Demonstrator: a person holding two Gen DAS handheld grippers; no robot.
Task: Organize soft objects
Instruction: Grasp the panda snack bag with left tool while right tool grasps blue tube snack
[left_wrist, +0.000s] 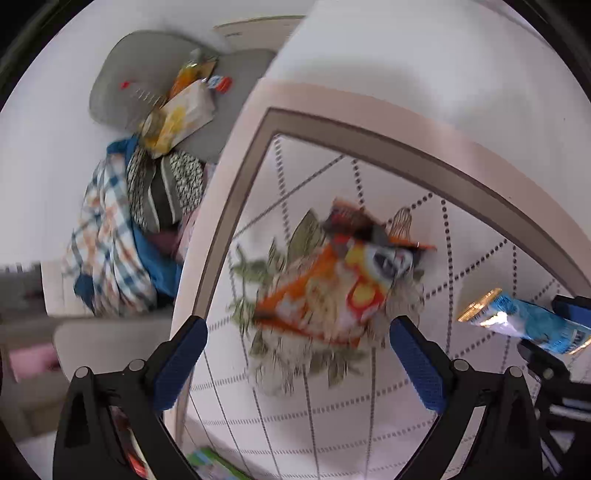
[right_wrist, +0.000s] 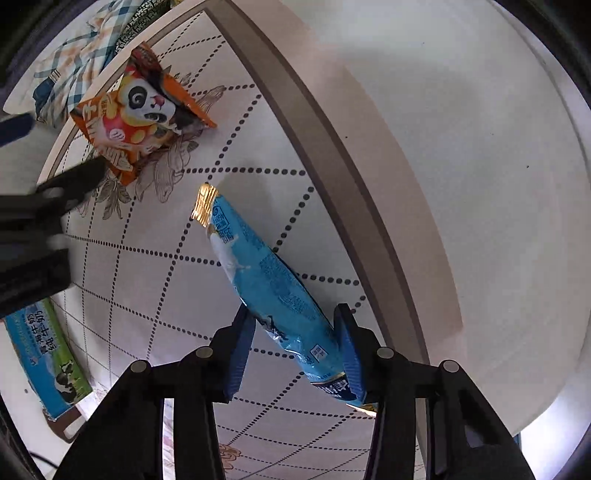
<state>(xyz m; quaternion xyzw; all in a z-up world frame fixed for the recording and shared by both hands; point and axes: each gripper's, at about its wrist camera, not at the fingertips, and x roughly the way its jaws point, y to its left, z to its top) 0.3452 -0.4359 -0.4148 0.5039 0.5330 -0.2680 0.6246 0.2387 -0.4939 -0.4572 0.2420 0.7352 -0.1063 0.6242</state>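
Observation:
An orange panda snack bag (left_wrist: 332, 280) lies on the patterned cloth (left_wrist: 314, 406), just ahead of my open, empty left gripper (left_wrist: 299, 325). It also shows at the upper left of the right wrist view (right_wrist: 136, 114). My right gripper (right_wrist: 295, 332) is shut on a long blue snack packet (right_wrist: 266, 273), held above the cloth (right_wrist: 147, 240). The packet also shows at the right edge of the left wrist view (left_wrist: 517, 321). The left gripper's black frame (right_wrist: 48, 206) shows at the left of the right wrist view.
A pile of clothes (left_wrist: 122, 229) lies left of the cloth, with a grey cushion (left_wrist: 147, 74) and snack bags (left_wrist: 181, 118) behind it. A green and blue milk carton (right_wrist: 48, 358) lies at the cloth's near left. White surface (right_wrist: 480, 184) lies to the right.

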